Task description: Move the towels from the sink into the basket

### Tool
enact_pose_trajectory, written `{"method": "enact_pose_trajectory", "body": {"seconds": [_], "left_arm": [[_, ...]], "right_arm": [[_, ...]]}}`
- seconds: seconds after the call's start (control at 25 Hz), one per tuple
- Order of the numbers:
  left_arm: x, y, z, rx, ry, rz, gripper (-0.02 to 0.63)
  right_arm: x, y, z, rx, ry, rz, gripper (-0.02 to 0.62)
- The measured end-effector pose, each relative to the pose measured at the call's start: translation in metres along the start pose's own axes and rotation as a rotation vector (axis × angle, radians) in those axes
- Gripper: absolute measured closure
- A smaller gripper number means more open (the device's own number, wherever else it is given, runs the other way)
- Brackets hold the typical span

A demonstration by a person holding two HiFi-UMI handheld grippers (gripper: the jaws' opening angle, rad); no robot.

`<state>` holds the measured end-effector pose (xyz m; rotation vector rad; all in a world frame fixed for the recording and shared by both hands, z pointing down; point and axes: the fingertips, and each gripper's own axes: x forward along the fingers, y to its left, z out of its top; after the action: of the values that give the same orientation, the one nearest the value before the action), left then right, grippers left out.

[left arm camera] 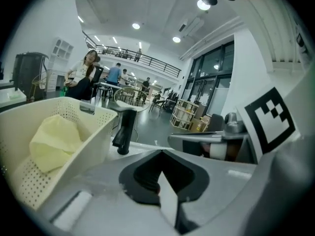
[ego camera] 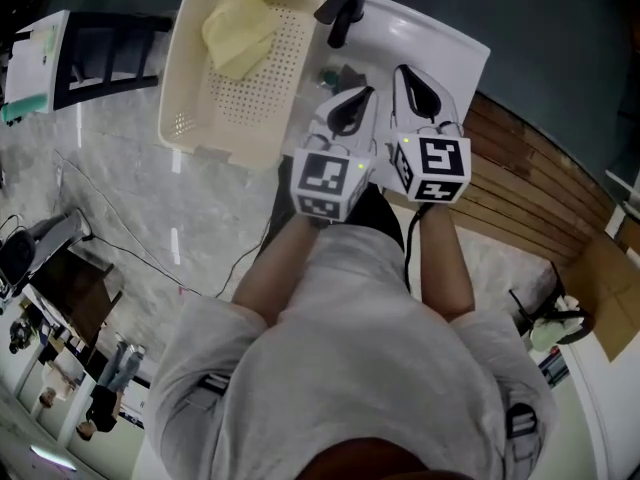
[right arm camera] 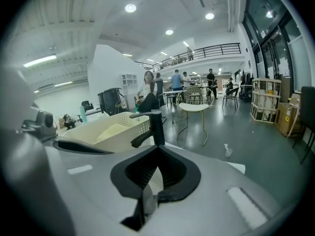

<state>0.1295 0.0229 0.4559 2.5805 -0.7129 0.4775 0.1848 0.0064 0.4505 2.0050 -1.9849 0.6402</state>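
Note:
A cream perforated basket (ego camera: 200, 98) stands to the left of the white sink (ego camera: 440, 38) and holds a pale yellow towel (ego camera: 240, 30). The black faucet (ego camera: 340, 8) rises at the sink's far edge. A small dark greenish cloth (ego camera: 338, 74) shows in the sink beside the basket. My left gripper (ego camera: 362, 96) and right gripper (ego camera: 406, 72) hover side by side over the sink, both shut and empty. The left gripper view has the basket (left arm camera: 74, 132), the towel (left arm camera: 54, 141) and the faucet (left arm camera: 125, 129). The right gripper view shows the faucet (right arm camera: 155, 127) and the basket (right arm camera: 108, 129).
A black-framed stand (ego camera: 100, 53) sits left of the basket. Cables (ego camera: 150, 258) trail over the marble floor. Wooden slats (ego camera: 530, 188) lie right of the sink. In both gripper views, people sit at tables far back in the hall.

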Motion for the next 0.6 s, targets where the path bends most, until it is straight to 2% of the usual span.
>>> {"method": "enact_pose_trajectory", "body": {"seconds": [0.6], "left_arm": [[0.019, 0.034, -0.115, -0.007, 0.328, 0.169, 0.586]], "right_arm": [[0.023, -0.004, -0.082, 0.080, 0.118, 0.058, 0.589]]}}
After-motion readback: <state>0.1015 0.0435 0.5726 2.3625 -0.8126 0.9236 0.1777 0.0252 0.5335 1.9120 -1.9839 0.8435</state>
